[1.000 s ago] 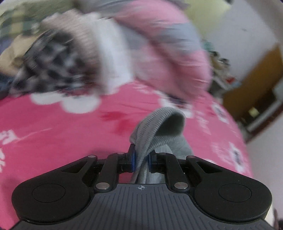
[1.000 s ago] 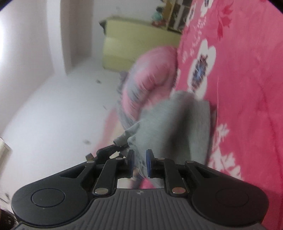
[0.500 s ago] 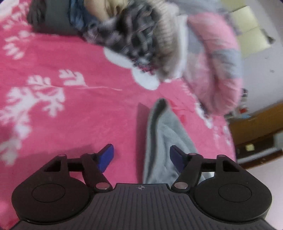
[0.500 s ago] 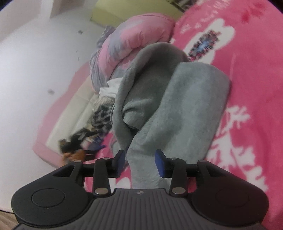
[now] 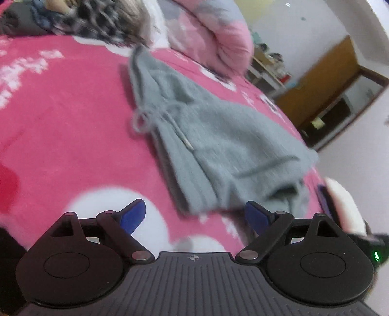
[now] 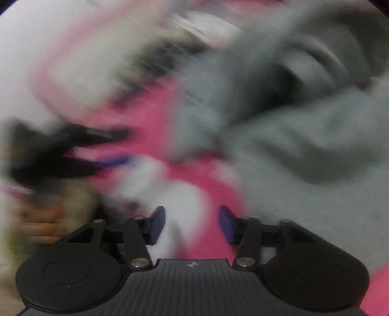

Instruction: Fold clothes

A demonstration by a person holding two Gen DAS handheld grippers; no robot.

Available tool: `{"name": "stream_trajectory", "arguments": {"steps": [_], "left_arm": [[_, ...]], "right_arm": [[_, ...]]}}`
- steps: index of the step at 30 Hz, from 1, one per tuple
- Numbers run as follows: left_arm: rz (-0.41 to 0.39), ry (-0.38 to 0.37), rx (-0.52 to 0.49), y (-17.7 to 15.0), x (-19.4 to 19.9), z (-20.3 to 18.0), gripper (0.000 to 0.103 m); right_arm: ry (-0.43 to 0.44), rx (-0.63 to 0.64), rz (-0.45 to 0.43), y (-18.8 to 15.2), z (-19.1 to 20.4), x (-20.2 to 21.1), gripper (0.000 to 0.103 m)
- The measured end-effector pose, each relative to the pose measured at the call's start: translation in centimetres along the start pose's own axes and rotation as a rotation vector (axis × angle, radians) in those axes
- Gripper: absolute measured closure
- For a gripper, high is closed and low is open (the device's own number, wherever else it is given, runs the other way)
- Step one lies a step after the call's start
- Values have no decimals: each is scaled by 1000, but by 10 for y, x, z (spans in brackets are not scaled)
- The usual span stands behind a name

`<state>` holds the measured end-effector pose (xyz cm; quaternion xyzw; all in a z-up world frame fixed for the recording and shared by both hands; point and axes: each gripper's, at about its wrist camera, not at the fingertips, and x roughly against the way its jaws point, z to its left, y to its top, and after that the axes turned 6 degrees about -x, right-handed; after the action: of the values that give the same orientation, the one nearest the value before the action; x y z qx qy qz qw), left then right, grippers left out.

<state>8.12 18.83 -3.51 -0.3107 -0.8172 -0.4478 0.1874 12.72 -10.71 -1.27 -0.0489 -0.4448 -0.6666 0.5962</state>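
Observation:
A grey knit garment (image 5: 214, 136) with a drawstring lies folded on the pink flowered bedspread (image 5: 60, 116), stretching away from my left gripper (image 5: 195, 212). That gripper stands open just short of the garment's near edge, with nothing between its blue pads. The right wrist view is badly blurred: the grey garment (image 6: 304, 126) fills the right side, and my right gripper (image 6: 192, 224) is open over pink bedspread (image 6: 150, 116), empty. The other gripper (image 6: 73, 150) shows as a dark blur at left there.
A heap of mixed clothes (image 5: 97, 17) and a pink-and-grey quilt (image 5: 214, 31) lie at the far end of the bed. Beyond the bed's right edge stand a wooden cabinet (image 5: 321, 80) and a shelf with small items (image 5: 272, 63).
Both grippers let go of the grey garment and opened wide. The garment now lies flat on the bed, and both grippers have pulled back; the right one is moving fast.

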Motion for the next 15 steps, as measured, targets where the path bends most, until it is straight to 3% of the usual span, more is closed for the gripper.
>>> {"name": "stream_trajectory", "arguments": {"steps": [5,7,10,12,14,15], "left_arm": [[76,-114,-27,-20,-24,-15,13],[57,-110,-28,-30,-32,-26,4],[11,-96,-23,-35,-44,-41,2],[-10,-100,-15,-31,-50,-49,2],[-26,-125,3,-28,-56,-50,2],[-32,-131,20,-27,-58,-48,2]], "right_arm": [[-224,-103,-101,16,-51,33,89],[-268,-185,-154,24,-82,48,90],[-143,-438,-229,25,-135,76,89],[-61,-488,-248,18,-138,88,85],[34,-491,-256,11,-132,98,70],[98,-487,-259,7,-127,103,47]]}}
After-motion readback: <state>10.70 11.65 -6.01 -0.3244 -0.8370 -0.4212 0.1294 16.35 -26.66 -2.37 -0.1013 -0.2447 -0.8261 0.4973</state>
